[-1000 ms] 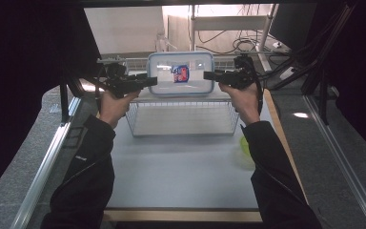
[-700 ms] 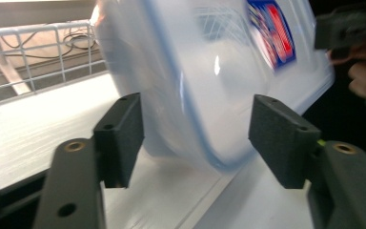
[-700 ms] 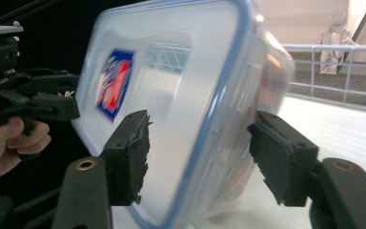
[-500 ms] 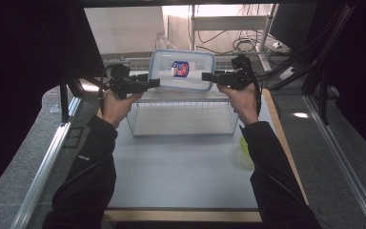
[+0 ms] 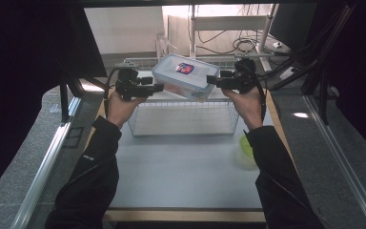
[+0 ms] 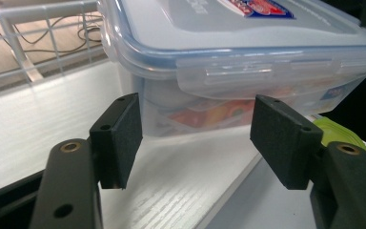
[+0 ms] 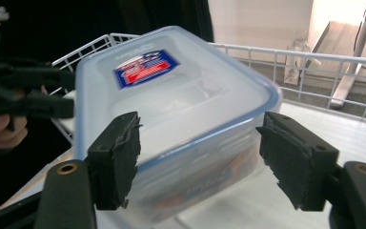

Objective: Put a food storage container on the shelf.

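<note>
Two sets of fingers wide apart, gripping nothing, clear lidded container (image 5: 187,76) between them, contents blurred, underside hidden

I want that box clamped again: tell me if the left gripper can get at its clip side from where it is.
Probably yes. The left gripper is open, aimed at the lidded plastic container's latch side, with nothing between the pads and it. Its tilt may make the grip awkward.

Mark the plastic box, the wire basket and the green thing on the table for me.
plastic box (image 5: 187,75), high view, on its lid beside the label.
wire basket (image 5: 181,119), high view, on its near wall.
green thing (image 5: 246,145), high view, on its visible edge by the sleeve.
</note>
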`<state>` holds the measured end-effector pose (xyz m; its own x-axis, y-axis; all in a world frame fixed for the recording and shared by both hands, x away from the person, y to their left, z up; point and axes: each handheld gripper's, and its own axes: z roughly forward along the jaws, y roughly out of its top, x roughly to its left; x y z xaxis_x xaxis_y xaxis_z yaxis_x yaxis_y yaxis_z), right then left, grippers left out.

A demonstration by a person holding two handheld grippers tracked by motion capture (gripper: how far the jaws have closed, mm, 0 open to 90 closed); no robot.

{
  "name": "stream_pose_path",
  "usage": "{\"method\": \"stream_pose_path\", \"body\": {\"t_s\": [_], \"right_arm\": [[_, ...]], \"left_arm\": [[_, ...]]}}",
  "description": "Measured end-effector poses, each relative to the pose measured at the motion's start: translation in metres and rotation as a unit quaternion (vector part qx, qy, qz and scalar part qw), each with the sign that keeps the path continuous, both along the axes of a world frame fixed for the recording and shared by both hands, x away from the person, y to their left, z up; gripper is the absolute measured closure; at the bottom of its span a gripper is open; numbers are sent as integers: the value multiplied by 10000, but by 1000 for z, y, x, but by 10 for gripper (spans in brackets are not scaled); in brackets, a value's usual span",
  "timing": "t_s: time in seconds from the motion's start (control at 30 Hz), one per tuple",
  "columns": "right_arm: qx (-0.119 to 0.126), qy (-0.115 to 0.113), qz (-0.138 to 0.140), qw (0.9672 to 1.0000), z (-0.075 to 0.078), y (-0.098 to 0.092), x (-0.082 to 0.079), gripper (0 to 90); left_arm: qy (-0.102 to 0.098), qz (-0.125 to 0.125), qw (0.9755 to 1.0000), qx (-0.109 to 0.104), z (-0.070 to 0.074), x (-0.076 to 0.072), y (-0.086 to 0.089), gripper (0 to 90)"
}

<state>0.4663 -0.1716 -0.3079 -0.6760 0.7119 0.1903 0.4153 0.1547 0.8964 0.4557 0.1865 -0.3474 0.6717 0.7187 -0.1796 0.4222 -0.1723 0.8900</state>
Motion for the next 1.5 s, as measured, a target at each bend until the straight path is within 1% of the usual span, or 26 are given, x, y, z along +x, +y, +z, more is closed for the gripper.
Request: {"method": "stream_pose_path", "body": {"t_s": [0.07,0.1,0.13,0.17,0.23,0.3,0.33,0.37,0.4,0.43,0.47,0.5,0.53,0.6,0.63,0.7,0.77,0.83,0.87,1.0,1.07,1.2,1.27,1.5], "right_arm": [[60,-53,90,9999,0,-2,-9,378],[105,-83,97,9999,0,-3,-15,417],[90,-111,96,9999,0,-4,-19,441],[43,-126,130,9998,0,-4,-25,481],[-78,-113,168,9998,-4,-4,-32,536],[-250,-75,213,9994,-10,-1,-36,570],[-279,-48,215,9994,-13,0,-38,578],[-365,-26,209,9991,-15,2,-38,588],[-397,-59,210,9990,-16,4,-38,604],[-388,-54,213,9990,-16,5,-37,622],[-432,-89,156,9989,-15,6,-37,644],[-538,-140,94,9984,-13,7,-36,660],[-591,-149,80,9981,-12,7,-35,671],[-542,-59,206,9983,-12,7,-34,691],[-542,-59,206,9983,-12,7,-34,695],[-635,-32,243,9977,-14,9,-35,719],[-690,-20,314,9971,-17,12,-36,722],[-727,-70,245,9970,-17,15,-36,739],[-746,-110,157,9970,-15,15,-36,746],[-738,-39,-18,9973,-14,14,-26,755],[-653,10,-118,9978,-15,13,-20,758],[-412,141,-250,9987,-18,10,-8,758],[-340,182,-299,9988,-19,8,-3,761],[-311,227,-547,9978,-20,8,11,776]], "left_arm": [[-39,6,10000,-24,1,-1,2,341],[-40,8,10000,-28,2,-1,3,342],[-33,15,10000,-37,2,-1,4,342],[-31,21,10000,-46,2,-1,5,342],[-39,26,10000,-77,2,0,7,343],[-44,18,9999,-128,1,0,9,342],[-57,20,9999,-149,1,1,10,339],[-55,17,9999,-157,2,1,10,338],[-53,11,9999,-159,2,1,10,338],[-52,8,9999,-152,2,1,10,338],[-59,6,9999,-128,2,1,10,338],[-67,10,9999,-98,2,1,10,338],[-72,20,9999,-88,2,1,10,338],[-81,46,9999,-103,3,0,12,339],[-68,56,9999,-119,3,0,13,339],[-95,42,9999,-89,4,0,14,345],[-94,35,9999,-113,4,0,14,350],[-86,32,9999,-92,3,0,14,351],[-75,30,9999,-89,3,0,14,354],[-20,1,10000,-77,3,2,13,359],[48,20,10000,-85,2,3,12,360],[63,9,10000,-25,3,4,9,384],[63,-9,10000,8,3,4,8,398],[135,-34,9999,-60,1,4,7,413]]}}
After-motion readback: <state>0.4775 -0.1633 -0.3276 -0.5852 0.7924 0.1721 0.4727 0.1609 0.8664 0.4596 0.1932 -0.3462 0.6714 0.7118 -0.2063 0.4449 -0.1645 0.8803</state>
